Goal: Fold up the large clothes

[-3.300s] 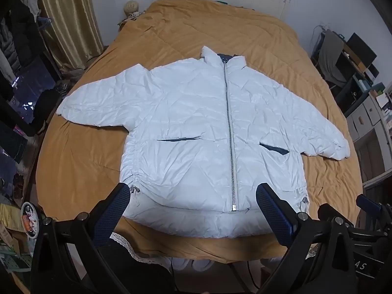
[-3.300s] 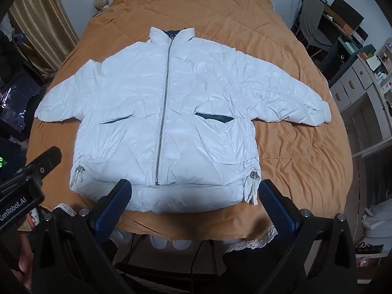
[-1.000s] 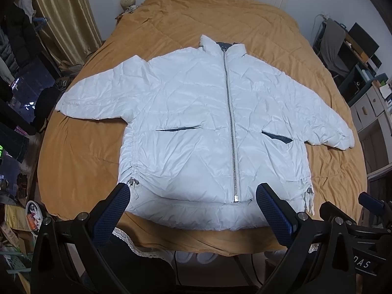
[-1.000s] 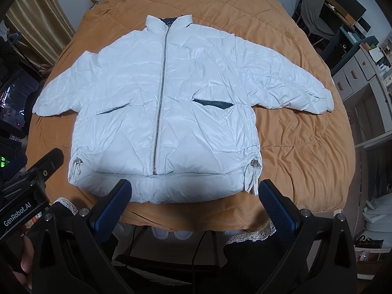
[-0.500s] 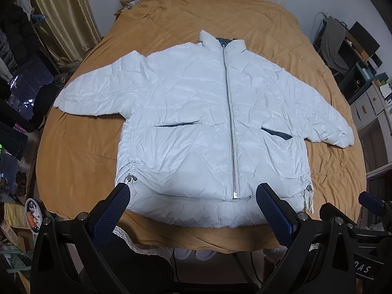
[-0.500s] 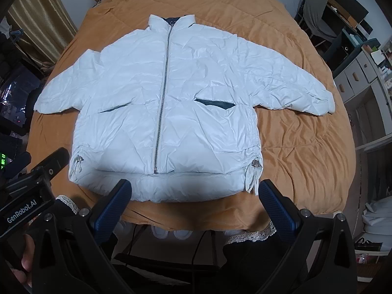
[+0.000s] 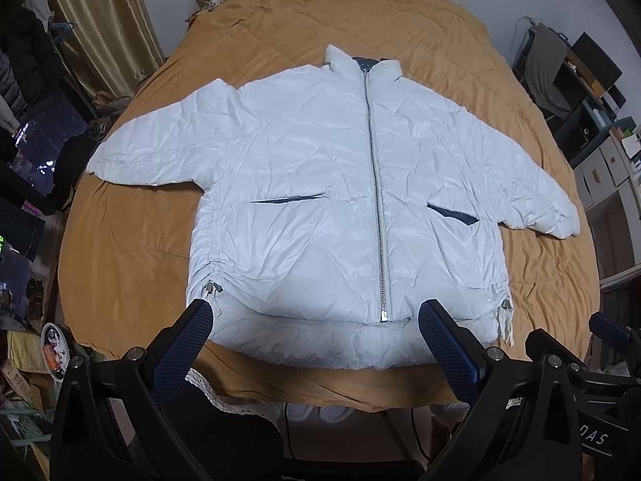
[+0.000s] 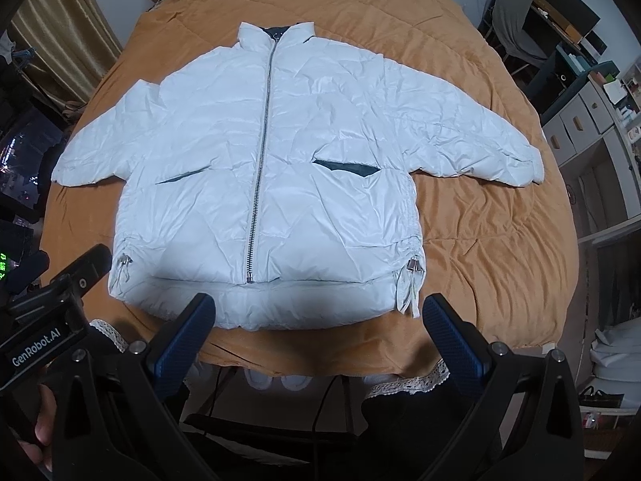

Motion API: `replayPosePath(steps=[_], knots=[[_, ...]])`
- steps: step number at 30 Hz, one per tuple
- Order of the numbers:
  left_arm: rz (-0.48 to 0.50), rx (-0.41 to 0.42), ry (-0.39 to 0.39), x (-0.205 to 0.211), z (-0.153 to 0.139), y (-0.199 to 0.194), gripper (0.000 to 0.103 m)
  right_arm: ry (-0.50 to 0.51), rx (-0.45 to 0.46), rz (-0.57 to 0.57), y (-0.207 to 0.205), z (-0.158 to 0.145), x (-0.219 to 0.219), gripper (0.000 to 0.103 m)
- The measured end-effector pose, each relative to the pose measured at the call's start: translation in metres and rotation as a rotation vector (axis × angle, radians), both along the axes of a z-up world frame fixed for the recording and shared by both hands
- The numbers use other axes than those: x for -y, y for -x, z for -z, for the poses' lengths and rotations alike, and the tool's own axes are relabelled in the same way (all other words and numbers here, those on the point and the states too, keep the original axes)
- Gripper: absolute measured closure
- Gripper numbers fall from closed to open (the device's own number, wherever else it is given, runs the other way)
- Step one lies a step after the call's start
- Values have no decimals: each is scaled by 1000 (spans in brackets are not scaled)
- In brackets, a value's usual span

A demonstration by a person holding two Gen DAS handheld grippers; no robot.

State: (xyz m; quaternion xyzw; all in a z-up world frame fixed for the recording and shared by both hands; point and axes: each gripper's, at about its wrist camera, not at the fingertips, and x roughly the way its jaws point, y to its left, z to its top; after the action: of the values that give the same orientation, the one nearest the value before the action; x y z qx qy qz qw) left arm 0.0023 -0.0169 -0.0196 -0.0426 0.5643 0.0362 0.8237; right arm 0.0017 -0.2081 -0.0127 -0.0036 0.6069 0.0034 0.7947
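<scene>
Both tongs, left (image 7: pixel 316 330) and right (image 8: pixel 318 326), gape empty, seemingly closer over the white jacket (image 7: pixel 320 208) than before.

Dim, even indoor light, soft shadows, sharp centre, strong fisheye bending and black vignette at the edges

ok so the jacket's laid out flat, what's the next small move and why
Probably bring the left gripper to the left sleeve and pinch its cuff, to fold it across the chest. The white jacket lies zipped and face up on the orange bedspread, both sleeves spread wide, nothing folded yet. Both grippers, right gripper included, hang open near the hem, gripping nothing.
</scene>
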Motion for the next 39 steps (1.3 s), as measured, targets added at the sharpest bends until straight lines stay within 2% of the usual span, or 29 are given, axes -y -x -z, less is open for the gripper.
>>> replayPosePath(steps=[28, 32, 37, 39], knots=[[2, -19, 8, 0, 5, -1, 0, -1, -2, 0, 0, 1, 0, 0], [2, -20, 32, -3, 5, -1, 0, 0, -1, 1, -1, 1, 0, 0], [-50, -5, 150, -46, -5, -11, 0, 0, -4, 6, 0, 2, 2, 0], [-123, 49, 147, -83, -15, -19, 0, -2, -11, 9, 1, 5, 2, 0]])
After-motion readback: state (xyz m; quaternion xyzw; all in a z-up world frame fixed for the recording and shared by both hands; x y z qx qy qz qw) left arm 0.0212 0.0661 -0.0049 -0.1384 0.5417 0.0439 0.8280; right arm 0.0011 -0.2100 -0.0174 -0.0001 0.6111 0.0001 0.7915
